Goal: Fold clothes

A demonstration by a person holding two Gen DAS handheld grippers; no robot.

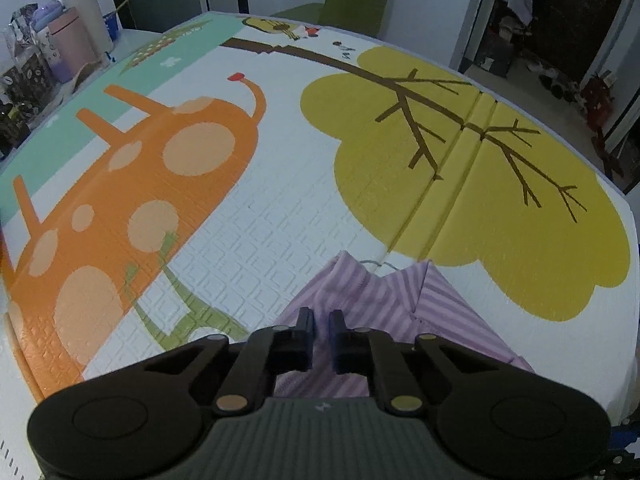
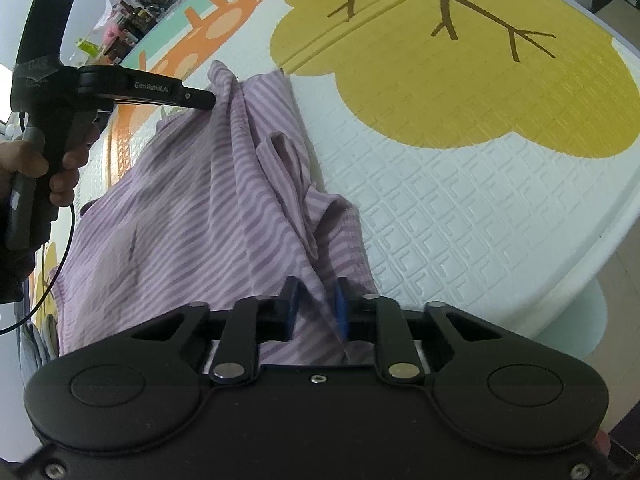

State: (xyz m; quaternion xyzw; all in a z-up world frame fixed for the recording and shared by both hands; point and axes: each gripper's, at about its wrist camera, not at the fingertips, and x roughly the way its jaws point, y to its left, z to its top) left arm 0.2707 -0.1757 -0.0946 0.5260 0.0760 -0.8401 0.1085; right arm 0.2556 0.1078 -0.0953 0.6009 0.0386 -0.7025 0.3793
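Foam, embossed in small squares and printed with an orange spotted animal and a yellow-green tree, makes up the play mat (image 1: 280,216) that covers the desk. On it, near the edge closest to us, lies a lilac-and-white striped garment (image 2: 192,208), thin, rumpled and partly bunched, with a narrow loop of its own cloth standing up near the middle.

We hold a tool in each hand. The left tool (image 2: 210,101), seen from the side in the right wrist view, is clenched on a raised corner of the garment at its far end. A hand (image 2: 60,168) grips its handle. The right tool (image 2: 318,308) has blue pads pressed on a fold of the same cloth at the near end.

We judge the fabric light, soft and limp: it will sag between the two grips and slide easily on the mat. Corners or hems look like the best places to take hold, pulled taut before folding.
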